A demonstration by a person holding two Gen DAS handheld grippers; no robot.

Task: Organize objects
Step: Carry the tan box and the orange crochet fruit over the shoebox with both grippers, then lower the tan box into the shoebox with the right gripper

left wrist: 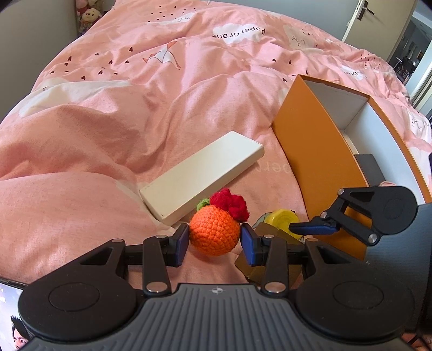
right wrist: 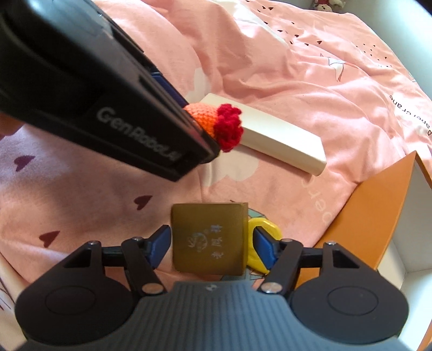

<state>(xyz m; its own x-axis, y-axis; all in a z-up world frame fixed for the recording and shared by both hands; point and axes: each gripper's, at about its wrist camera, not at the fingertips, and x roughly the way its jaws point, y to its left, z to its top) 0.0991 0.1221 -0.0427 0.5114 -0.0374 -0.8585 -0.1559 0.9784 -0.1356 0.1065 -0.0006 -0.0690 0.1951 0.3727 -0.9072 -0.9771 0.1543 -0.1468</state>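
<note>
A crocheted orange ball (left wrist: 213, 232) with a red tuft is between the blue pads of my left gripper (left wrist: 214, 241), which is shut on it just above the pink bedding. In the right wrist view the ball (right wrist: 202, 116) pokes out from under the left gripper's black body (right wrist: 108, 94). A square olive-gold box (right wrist: 209, 237) stands between the fingers of my right gripper (right wrist: 209, 241), which is open, with a narrow gap at the right pad. A yellow round object (right wrist: 266, 225) lies right behind that box. One right finger (left wrist: 313, 229) shows over the yellow object (left wrist: 282, 218).
A flat white box (left wrist: 202, 175) lies on the quilt behind the ball. An open orange box (left wrist: 318, 151) with a white inside stands at the right and holds a black item (left wrist: 368, 167). A phone (left wrist: 10, 310) lies at the lower left. Plush toys (left wrist: 89, 16) sit far back.
</note>
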